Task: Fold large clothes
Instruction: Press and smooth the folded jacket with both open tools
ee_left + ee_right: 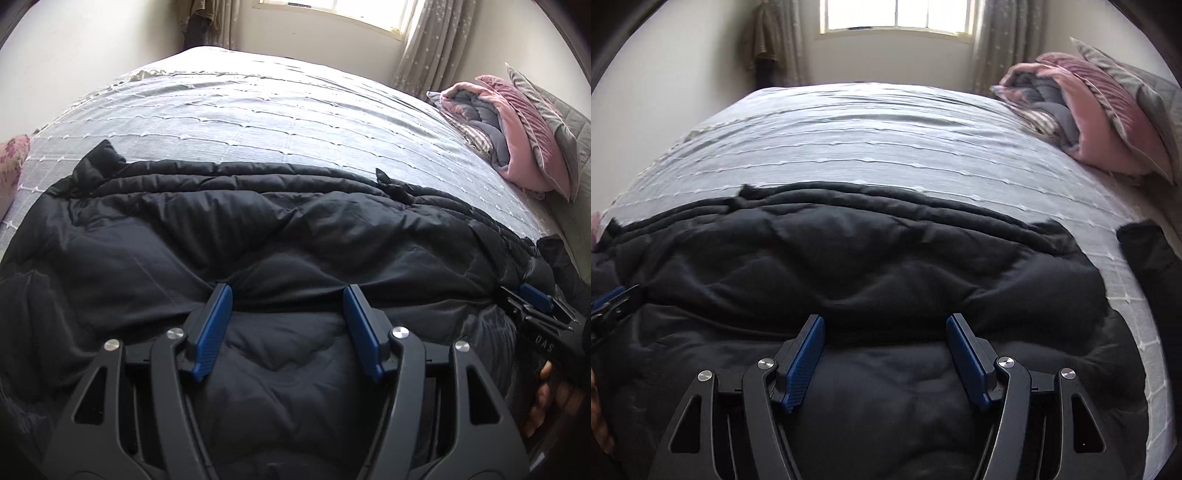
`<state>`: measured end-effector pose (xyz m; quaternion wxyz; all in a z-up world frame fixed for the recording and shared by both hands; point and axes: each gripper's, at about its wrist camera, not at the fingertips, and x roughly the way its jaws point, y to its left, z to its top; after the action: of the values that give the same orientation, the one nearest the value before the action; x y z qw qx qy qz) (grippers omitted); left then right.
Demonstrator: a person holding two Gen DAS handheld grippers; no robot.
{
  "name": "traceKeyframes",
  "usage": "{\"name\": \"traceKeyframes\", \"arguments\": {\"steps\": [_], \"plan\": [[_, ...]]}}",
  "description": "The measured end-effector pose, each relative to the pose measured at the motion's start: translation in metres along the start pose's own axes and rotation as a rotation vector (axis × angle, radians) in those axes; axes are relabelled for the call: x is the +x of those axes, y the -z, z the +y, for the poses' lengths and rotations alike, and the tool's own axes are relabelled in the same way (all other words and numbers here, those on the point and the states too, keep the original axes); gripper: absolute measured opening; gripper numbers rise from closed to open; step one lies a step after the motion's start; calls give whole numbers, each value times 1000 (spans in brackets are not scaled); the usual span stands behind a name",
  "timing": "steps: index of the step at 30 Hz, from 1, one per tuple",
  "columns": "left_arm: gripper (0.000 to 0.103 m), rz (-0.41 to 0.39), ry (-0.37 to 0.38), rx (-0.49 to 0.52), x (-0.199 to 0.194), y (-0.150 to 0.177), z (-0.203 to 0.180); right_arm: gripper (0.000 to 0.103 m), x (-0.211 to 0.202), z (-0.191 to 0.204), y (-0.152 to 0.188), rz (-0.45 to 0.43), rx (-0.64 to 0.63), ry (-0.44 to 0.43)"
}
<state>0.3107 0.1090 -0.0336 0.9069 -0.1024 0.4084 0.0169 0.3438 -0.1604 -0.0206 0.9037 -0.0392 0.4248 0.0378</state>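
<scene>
A large black puffy jacket (258,236) lies spread across the near part of a bed, folded over on itself with a layered edge at its far side. It also fills the lower half of the right wrist view (868,266). My left gripper (288,291) is open, its blue pads resting on the jacket with padded fabric bulging between them. My right gripper (885,323) is open the same way, pads pressed onto the jacket. The right gripper also shows at the right edge of the left wrist view (535,299).
The bed has a grey-white striped cover (258,110). Folded pink and grey bedding and pillows (517,125) are stacked at the far right. A window (894,16) with curtains is behind the bed. A floral cushion (11,162) sits at the left edge.
</scene>
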Motion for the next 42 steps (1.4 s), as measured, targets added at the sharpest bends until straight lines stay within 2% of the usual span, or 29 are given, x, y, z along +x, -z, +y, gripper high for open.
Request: {"name": "traceKeyframes", "arguments": {"steps": [7,12,16,19,21,24,26,28,33,35,37,39,42], "plan": [[64,-9,-13,-24,-5,-2,9,69,-2,-42,-2,27,107,77],[64,-13,8,-78,-15,-3,32,69,-13,-82,7,39,223,98],[64,-35,0,-159,-28,-3,63,69,-26,-123,18,29,348,59],[64,-36,36,-235,-33,-2,90,70,-33,-129,25,31,349,80],[64,-43,21,-267,-32,-2,105,70,-34,-136,29,37,363,87],[64,-24,22,-284,-22,3,112,72,-22,-148,35,59,402,55],[64,-24,-3,-258,-19,4,107,82,-12,-149,40,73,403,44],[64,-23,-20,-235,-18,4,105,86,-9,-147,45,75,406,53],[64,-13,12,-279,-27,2,114,87,-13,-151,45,76,418,59],[64,-20,21,-302,-40,3,118,87,-21,-152,38,50,390,106],[64,-42,24,-311,-60,5,122,87,-37,-143,33,5,345,116],[65,-62,13,-316,-78,9,129,87,-58,-133,28,-42,325,82],[71,-80,15,-407,-102,21,154,87,-85,-113,26,-90,295,3]]}}
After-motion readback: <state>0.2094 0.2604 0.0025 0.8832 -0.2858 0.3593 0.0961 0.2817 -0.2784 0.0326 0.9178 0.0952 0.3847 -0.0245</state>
